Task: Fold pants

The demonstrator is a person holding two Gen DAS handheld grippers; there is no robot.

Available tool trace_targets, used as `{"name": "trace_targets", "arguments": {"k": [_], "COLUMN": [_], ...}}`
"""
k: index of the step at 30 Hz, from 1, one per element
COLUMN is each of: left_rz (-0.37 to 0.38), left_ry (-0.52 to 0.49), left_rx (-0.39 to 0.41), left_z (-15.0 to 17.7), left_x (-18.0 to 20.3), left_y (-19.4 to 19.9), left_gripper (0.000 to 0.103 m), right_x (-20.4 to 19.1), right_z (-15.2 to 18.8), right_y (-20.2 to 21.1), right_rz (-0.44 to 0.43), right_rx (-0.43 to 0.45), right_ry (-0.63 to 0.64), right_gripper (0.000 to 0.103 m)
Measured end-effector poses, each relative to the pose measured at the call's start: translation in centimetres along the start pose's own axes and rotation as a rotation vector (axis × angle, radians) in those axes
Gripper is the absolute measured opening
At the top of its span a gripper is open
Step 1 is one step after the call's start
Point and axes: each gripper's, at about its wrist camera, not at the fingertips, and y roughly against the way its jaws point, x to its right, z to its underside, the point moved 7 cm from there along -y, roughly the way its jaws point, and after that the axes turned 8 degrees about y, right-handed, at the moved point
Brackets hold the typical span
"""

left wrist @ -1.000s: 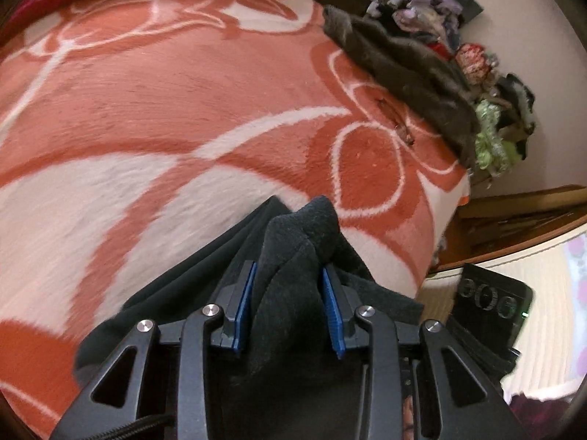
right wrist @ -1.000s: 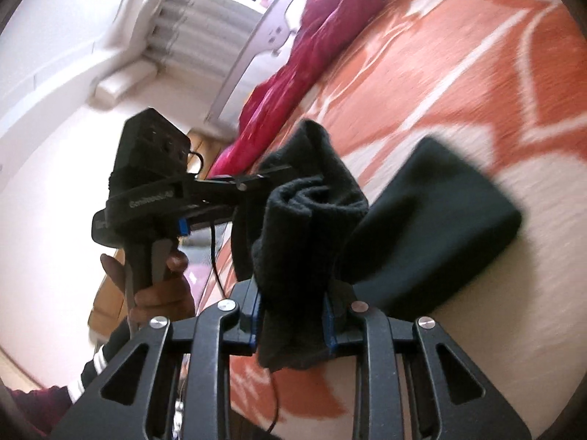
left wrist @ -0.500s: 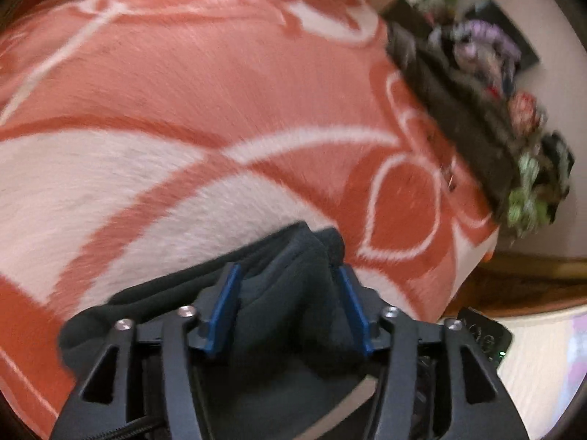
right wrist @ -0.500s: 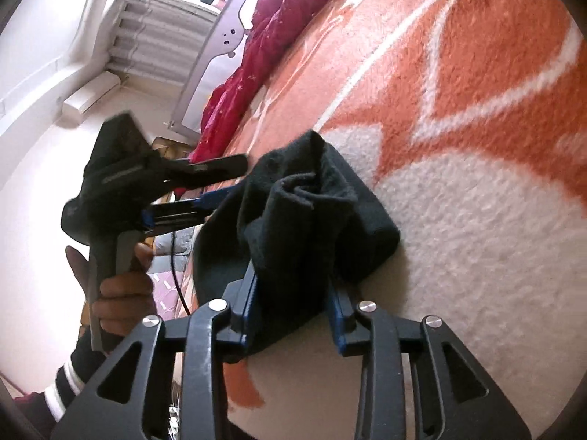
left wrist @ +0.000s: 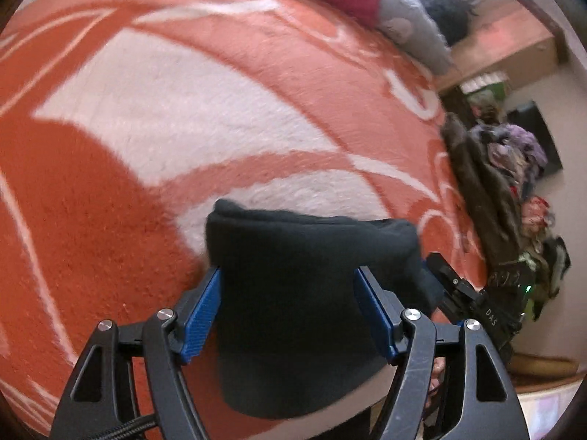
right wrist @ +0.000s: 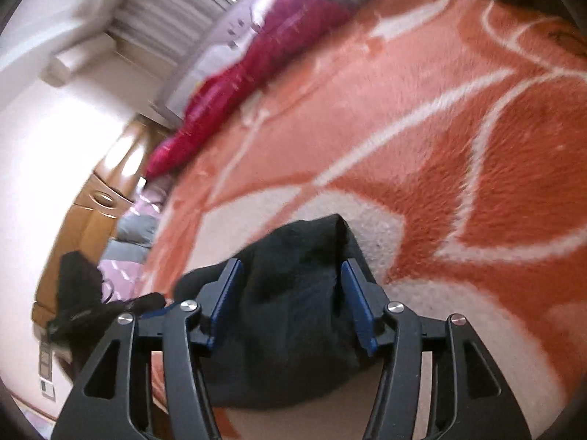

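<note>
Left fingers: blue pads (left wrist: 205, 315) of the left gripper (left wrist: 290, 289) stood wide apart, with dark cloth lying between them; whether the pads touched it could not be told.
Right fingers: pads (right wrist: 227, 289) of the right gripper (right wrist: 290, 282) were likewise spread, on either side of a raised hump of the same cloth, no clamp on it visible.
Pants: black pants (left wrist: 312, 293) lay in a folded bundle on the white patch of the blanket, near its close edge, their top fold running across in the left view.
Blanket: orange and white fleece blanket (left wrist: 220, 110) covered the bed under the bundle.
Far edge: magenta bedding (right wrist: 256, 55) and a grey pillow (left wrist: 411, 33) lay along the blanket's far side.
Side: dark brown garment (left wrist: 480, 190) draped along the blanket's right edge, well apart from the bundle.
Beyond: heap of mixed clothes (left wrist: 521, 168) past that garment.
</note>
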Motion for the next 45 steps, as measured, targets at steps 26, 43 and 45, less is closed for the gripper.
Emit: {"name": "trace_targets", "arguments": {"k": [26,43,45], "left_rz": [-0.095,-0.202,-0.207], "left_ry": [-0.07,-0.088,-0.102], "left_rx": [0.053,0.116,0.13], "left_z": [6.9,8.2,8.3], "left_x": [-0.5,-0.2,0.3], "left_y": [-0.9,-1.8,-1.3], "left_gripper": [0.076,0.082,0.082], "right_x": [0.0,2.5,2.0], "right_z": [1.9,3.6,3.4], "right_y": [2.7,1.0,1.3], "right_rz": [0.086,0.141,0.147], "right_rx": [-0.044,-0.119,-0.119], "right_ry": [0.221,0.137,0.144], "right_gripper": [0.048,0.051,0.051]}}
